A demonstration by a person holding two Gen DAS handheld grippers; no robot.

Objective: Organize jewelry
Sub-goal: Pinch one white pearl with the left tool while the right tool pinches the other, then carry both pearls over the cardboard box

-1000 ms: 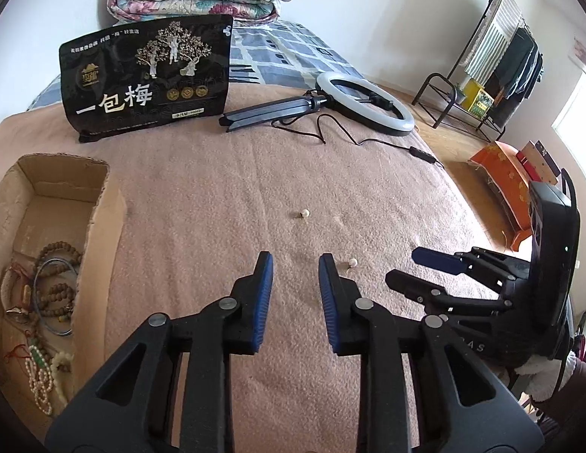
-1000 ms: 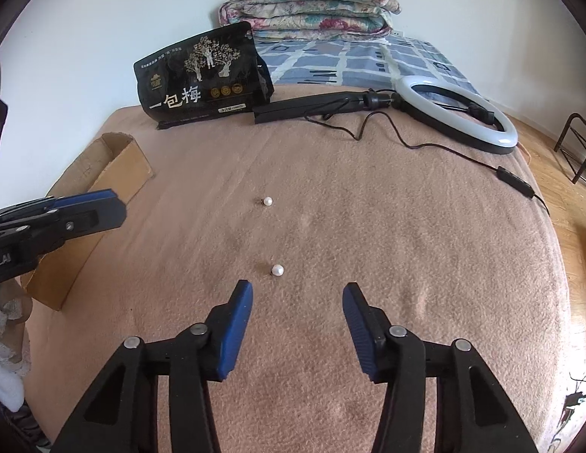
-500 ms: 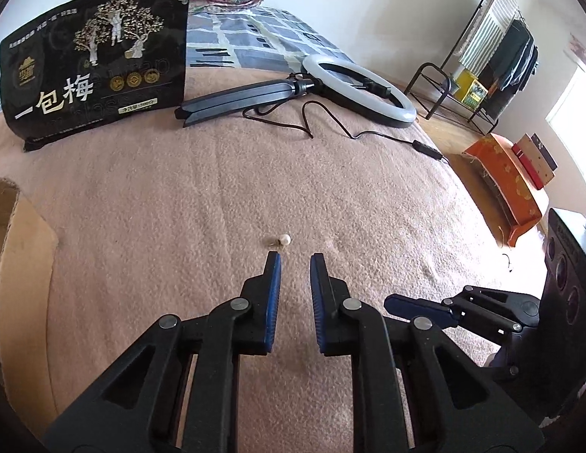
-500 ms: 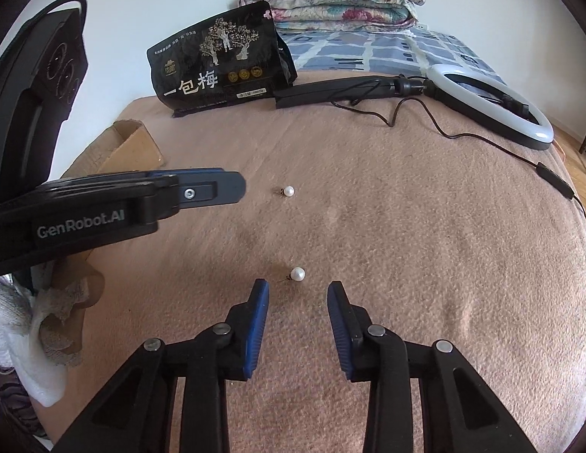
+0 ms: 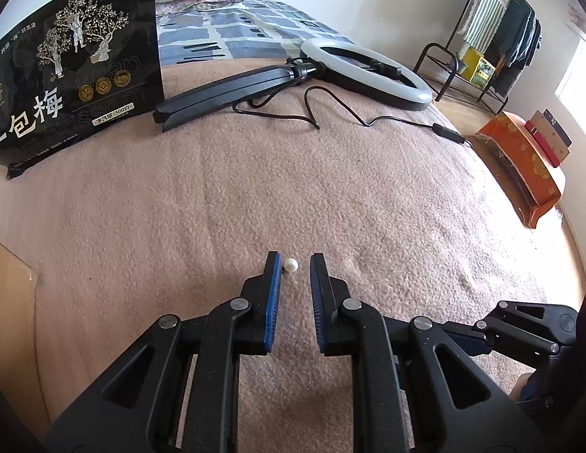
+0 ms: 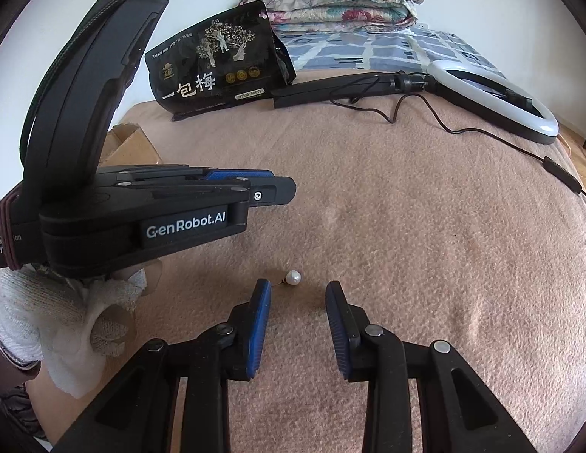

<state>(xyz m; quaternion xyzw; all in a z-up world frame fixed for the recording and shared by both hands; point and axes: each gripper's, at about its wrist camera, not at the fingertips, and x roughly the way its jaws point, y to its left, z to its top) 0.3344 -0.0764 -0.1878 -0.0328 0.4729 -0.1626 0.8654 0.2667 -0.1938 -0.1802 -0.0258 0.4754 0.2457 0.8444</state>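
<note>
Two small white pearl earrings lie on the pink blanket. The far pearl (image 5: 291,265) sits just between the tips of my left gripper (image 5: 294,264), close to its left finger; the jaws are open with a narrow gap and are not clamped on it. The near pearl (image 6: 293,277) lies just ahead of my right gripper (image 6: 297,290), between its open tips. The left gripper's side (image 6: 202,204) fills the left of the right wrist view and hides the far pearl there. The right gripper's fingers (image 5: 519,324) show at the lower right of the left wrist view.
A cardboard box (image 6: 130,147) stands at the blanket's left edge. A black snack bag (image 5: 73,75) stands at the back left. A ring light (image 5: 368,71) with its folded stand and cable lies at the back. Folded quilts (image 6: 330,3) lie behind; a clothes rack (image 5: 493,37) stands on the right.
My left gripper moved forward from near the box to the far pearl and narrowed around it. My right gripper moved up to the near pearl and narrowed its opening.
</note>
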